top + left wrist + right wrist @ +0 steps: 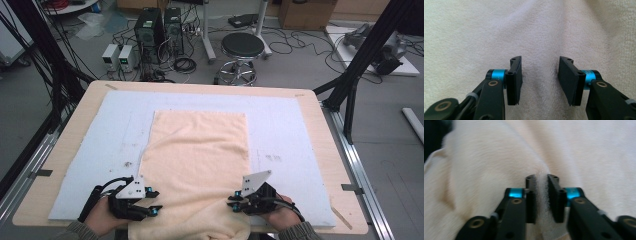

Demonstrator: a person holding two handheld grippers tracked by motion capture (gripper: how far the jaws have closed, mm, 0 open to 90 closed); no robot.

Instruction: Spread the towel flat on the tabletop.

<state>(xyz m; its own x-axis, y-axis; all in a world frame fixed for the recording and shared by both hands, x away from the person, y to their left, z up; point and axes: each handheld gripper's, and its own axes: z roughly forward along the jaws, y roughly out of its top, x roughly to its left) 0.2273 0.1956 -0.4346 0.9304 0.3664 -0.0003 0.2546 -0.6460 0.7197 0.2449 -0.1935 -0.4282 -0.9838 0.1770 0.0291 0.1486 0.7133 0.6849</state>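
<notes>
Now | towel (197, 150): cream, fluffy, rumpled near edge | left fingers (515, 75) apart | right fingers (555, 195) pinching towel

Table (320, 165): centre of the high view, its near edge at the person's side.
Mat (290, 135): on the table, covering most of the top.
Towel (200, 150): on the mat, middle, running from far to near; its near end hangs over the table's near edge.
Left gripper (152, 202): at the towel's near-left edge.
Right gripper (234, 201): at the towel's near-right edge, a fold of towel between its jaws.
Stool (242, 47): on the floor beyond the table's far edge, right of centre.
Computer towers (157, 27): on the floor, far, left of the stool.
Frame post (370, 50): right of the table's far-right corner.
</notes>
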